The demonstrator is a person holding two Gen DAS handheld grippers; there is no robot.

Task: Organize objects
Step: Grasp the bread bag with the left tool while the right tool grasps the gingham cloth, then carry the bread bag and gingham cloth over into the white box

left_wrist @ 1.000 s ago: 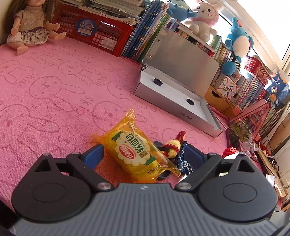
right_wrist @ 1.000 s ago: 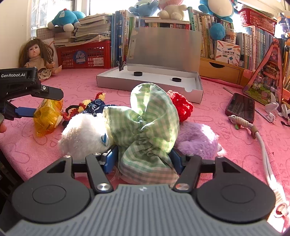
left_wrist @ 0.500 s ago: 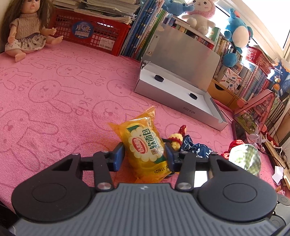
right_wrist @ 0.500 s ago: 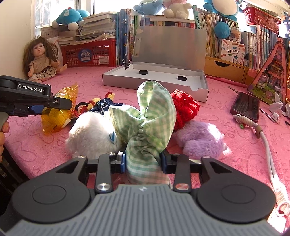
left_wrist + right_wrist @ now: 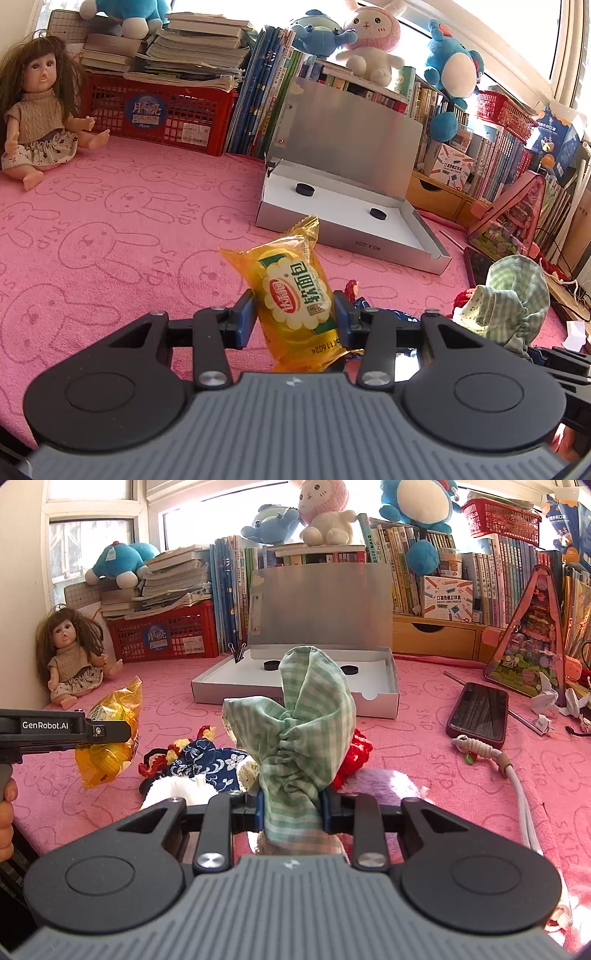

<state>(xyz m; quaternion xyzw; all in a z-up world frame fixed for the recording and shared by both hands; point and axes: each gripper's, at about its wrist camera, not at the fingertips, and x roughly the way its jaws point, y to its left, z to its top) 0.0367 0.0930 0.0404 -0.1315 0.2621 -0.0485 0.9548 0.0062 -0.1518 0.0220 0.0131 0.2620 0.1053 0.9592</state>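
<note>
My left gripper is shut on a yellow bread packet and holds it above the pink cloth; the packet also shows in the right wrist view. My right gripper is shut on a green checked cloth pouch, lifted off the pile; the pouch also shows in the left wrist view. An open silver box with two black discs stands behind them. A blue patterned pouch, a red knitted piece, a white fluffy toy and a purple plush lie below my right gripper.
A doll sits at the far left by a red basket. Books and plush toys line the back. A phone and a white cord lie on the right. A pink stand is at the far right.
Both grippers closed, the left on the bread packet, the right on the green pouch. Both have since lifted their loads up off the cloth.
</note>
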